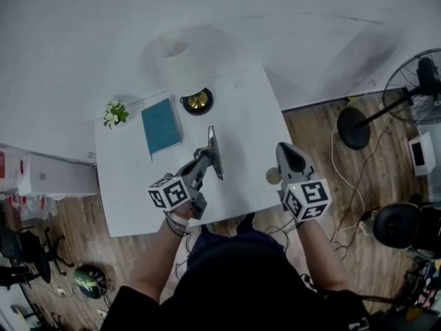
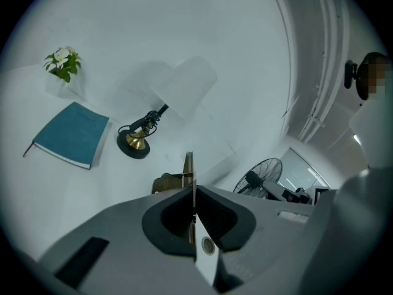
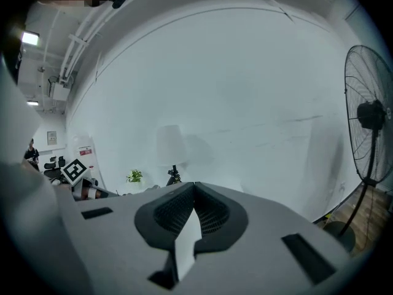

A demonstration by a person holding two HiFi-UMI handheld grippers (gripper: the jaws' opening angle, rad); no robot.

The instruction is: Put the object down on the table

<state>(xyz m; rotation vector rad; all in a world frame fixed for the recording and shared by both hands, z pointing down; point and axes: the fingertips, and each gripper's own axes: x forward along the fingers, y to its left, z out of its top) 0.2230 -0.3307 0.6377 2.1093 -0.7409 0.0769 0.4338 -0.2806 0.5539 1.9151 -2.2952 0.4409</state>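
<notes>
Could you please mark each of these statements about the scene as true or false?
1. The left claw is shut on a thin flat object. True.
2. The teal book lies on the floor. False: it lies flat on the white table.
3. The right claw grips the lamp. False: its jaws are together with nothing between them, and the lamp stands at the table's far edge.
4. A small plant stands near the table's far left corner. True.
5. A fan stands on the table. False: it stands on the wooden floor to the right of the table.
</notes>
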